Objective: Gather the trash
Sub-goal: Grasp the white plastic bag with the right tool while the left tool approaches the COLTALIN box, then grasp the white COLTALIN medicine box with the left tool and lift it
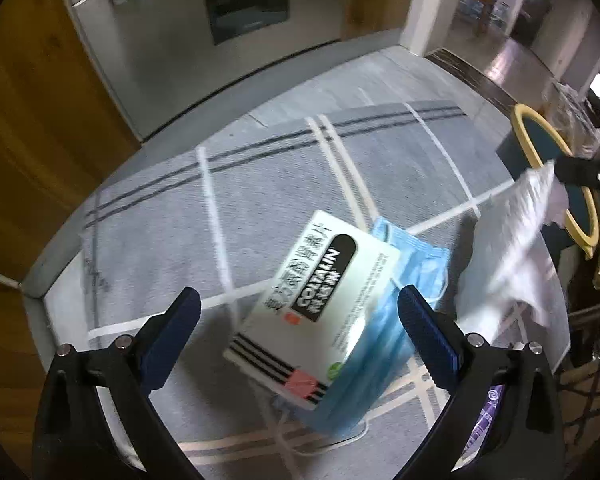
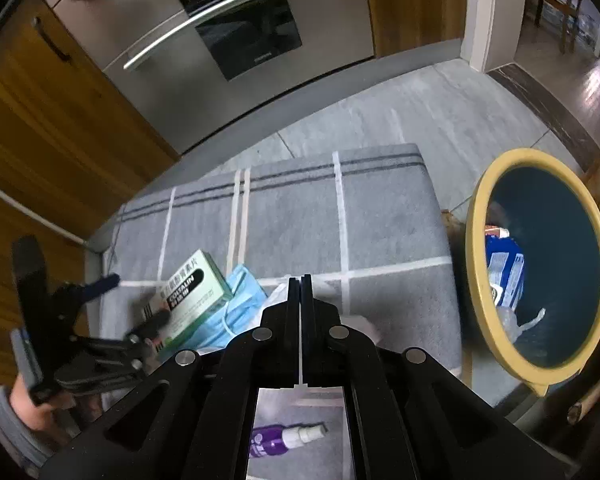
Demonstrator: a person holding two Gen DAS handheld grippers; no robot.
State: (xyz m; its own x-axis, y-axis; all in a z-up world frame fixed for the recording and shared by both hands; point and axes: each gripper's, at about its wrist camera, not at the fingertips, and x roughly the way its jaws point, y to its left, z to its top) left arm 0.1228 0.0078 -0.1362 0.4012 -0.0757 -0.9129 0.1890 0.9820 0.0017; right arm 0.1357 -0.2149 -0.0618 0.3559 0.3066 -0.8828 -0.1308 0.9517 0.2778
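**Left wrist view: box between open jaws, tissue held at right**

Left wrist view looks down on a grey rug [image 1: 260,184] with pale stripes, laid on the floor before a steel appliance. The left gripper [image 1: 298,312] stands wide open, its blue pads either side of a green medicine box [image 1: 312,300] without touching it. The box lies on a blue face mask [image 1: 400,280]. Near the right edge, the right gripper [image 1: 560,172] is pinched tight on a white tissue [image 1: 516,224], which hangs blurred above the rug. In the right wrist view its jaws meet with only a sliver of white between them. A yellow-rimmed bin [image 2: 476,240] stands just beside the rug, with a blue wrapper [image 2: 504,272] inside. A purple spray bottle [image 2: 284,438] lies on the rug.
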